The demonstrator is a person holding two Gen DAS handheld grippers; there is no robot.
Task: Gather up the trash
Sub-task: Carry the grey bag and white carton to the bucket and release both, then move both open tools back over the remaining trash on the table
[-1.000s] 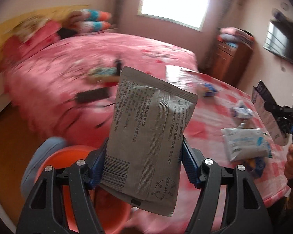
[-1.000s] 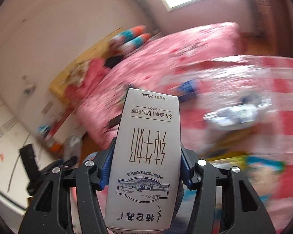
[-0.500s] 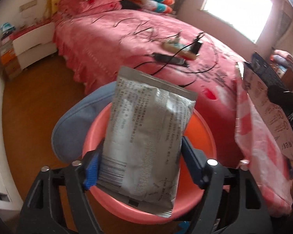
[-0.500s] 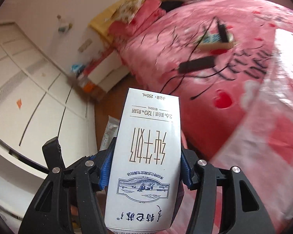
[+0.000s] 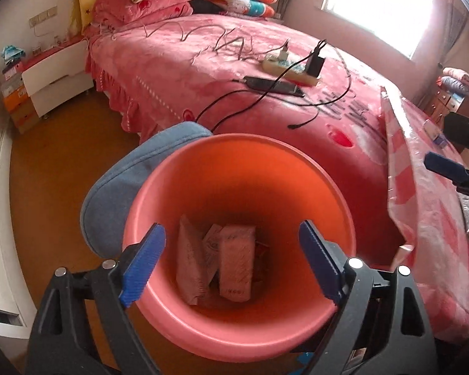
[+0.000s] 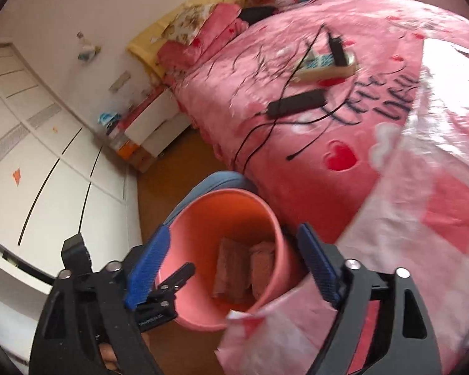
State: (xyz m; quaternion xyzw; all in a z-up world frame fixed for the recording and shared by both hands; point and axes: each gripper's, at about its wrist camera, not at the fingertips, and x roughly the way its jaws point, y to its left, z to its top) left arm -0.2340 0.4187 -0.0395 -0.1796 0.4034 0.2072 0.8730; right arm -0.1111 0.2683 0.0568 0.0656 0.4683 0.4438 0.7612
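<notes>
Beyond both tools we see the pink bed (image 5: pixel 234 72). Directly below our left gripper (image 5: pixel 231 262) stands the orange bin (image 5: pixel 234 168), now filling the view. Our right gripper (image 6: pixel 231 265) hovers over it too. Both jaws have just been opening and stand empty: the grey packet (image 5: pixel 189 268) and milk carton (image 5: pixel 236 265), clamped a second ago, lie on the bin's bottom.

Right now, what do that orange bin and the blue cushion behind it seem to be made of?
The orange bin looks like moulded plastic: smooth, seamless walls, a rolled rim and a soft sheen inside. The blue cushion looks like woven fabric, perhaps denim, over padding: matte, with a stitched seam along its rounded edge. Neither can be confirmed by look alone.
</notes>
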